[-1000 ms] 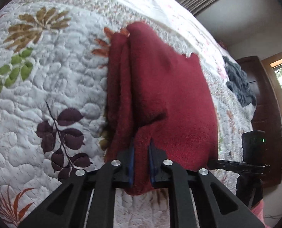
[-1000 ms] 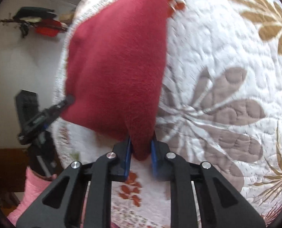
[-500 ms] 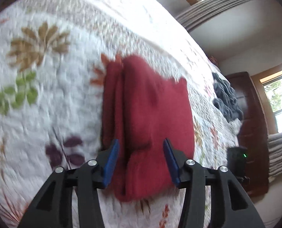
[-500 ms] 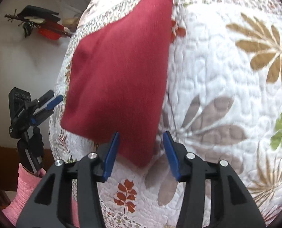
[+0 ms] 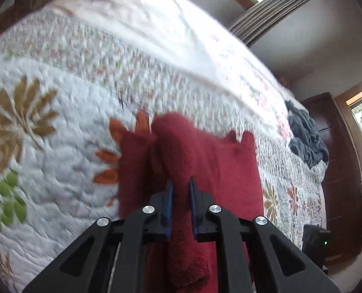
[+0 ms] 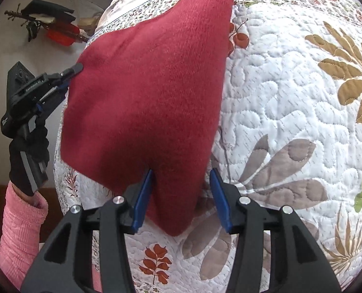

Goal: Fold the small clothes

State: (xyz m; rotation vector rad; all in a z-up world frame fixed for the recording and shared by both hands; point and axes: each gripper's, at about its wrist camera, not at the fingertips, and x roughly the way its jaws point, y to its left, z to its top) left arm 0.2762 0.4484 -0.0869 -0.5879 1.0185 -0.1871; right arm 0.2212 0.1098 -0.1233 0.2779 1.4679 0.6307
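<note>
A dark red knit garment (image 5: 217,166) lies folded on the floral quilt (image 5: 58,158), with thick doubled layers along its left side. My left gripper (image 5: 181,195) is shut on a raised ridge of that fabric near its front edge. From the right wrist view the red garment (image 6: 151,85) spreads away from me as a flat panel. My right gripper (image 6: 181,173) is open, its blue pads either side of the near corner without pinching it. The left gripper (image 6: 71,73) shows at the garment's far left edge.
A heap of grey clothes (image 5: 305,141) sits at the far right of the bed beside dark wooden furniture (image 5: 339,158). A gloved hand (image 6: 27,156) with a pink sleeve (image 6: 17,227) holds the left gripper. The quilt (image 6: 290,97) stretches to the right.
Both grippers let go of the red garment half a second ago. The left has since moved forward and shut on a fold; the right stays open near the corner.
</note>
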